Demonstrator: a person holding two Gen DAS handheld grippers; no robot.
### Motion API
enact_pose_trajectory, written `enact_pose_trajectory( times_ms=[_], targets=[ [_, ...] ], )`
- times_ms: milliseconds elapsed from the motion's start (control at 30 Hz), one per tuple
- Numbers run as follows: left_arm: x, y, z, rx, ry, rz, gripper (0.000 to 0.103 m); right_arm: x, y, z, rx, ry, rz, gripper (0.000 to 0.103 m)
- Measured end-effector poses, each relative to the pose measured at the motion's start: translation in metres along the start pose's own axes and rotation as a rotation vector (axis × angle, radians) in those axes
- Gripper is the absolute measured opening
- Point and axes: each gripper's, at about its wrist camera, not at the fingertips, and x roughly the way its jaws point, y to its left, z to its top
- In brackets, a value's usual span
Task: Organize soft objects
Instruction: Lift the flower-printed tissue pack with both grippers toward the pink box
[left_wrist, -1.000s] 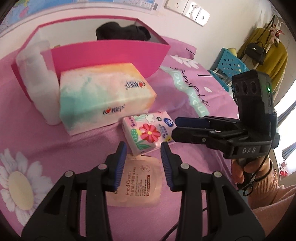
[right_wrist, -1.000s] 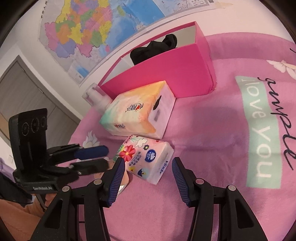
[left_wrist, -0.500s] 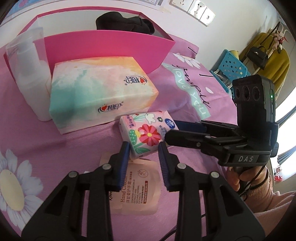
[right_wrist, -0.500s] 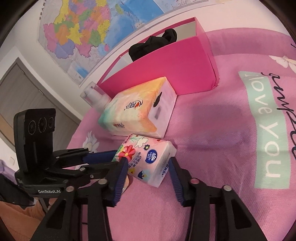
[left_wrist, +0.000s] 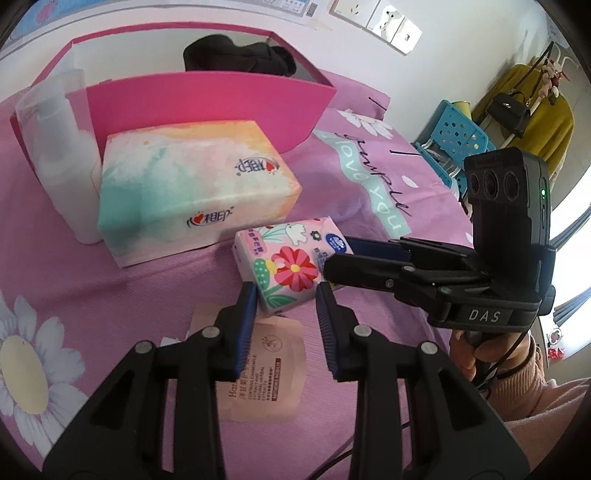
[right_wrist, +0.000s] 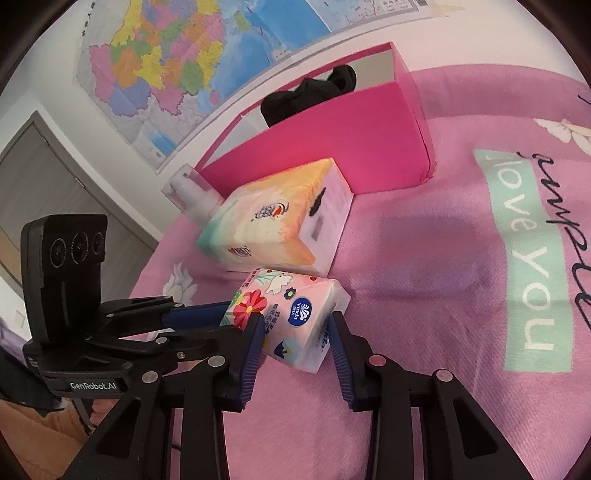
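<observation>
Left wrist view: the left gripper (left_wrist: 286, 314) points down at the pink bed cover (left_wrist: 110, 288). Its blue pads stand a small way apart with nothing pressed between them. Under them lies a flat peach-coloured hand cream sachet (left_wrist: 264, 373), and just beyond the tips is the near corner of the small pink flower-printed tissue pack (left_wrist: 288, 264). The right gripper (left_wrist: 334, 264) comes in from the right side, level, and reaches the far end of this pack. Behind are the large pastel tissue pack (left_wrist: 192, 195), a clear plastic bottle (left_wrist: 59, 155) and the open pink cardboard box (left_wrist: 207, 107) with a black cloth (left_wrist: 240, 59) inside.

Right wrist view: the right gripper (right_wrist: 297, 328) is closing, and the small tissue pack (right_wrist: 291, 317) sits between its pads; both pads seem to touch the pack's sides already. The pack's long axis runs straight away from this gripper, toward the large pack. The right hand is therefore the better placed one, and the pink box (right_wrist: 332, 144) lies farther ahead.
</observation>
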Motion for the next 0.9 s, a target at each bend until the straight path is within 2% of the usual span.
enact_pose_trajectory(
  times_ms=[900],
  targets=[
    [-0.048, -0.015, 0.006, 0.042, -0.109, -0.001, 0.034, -0.029, 0.027, 0.015, -0.082, -0.085, 0.015, 0.036]
  ],
)
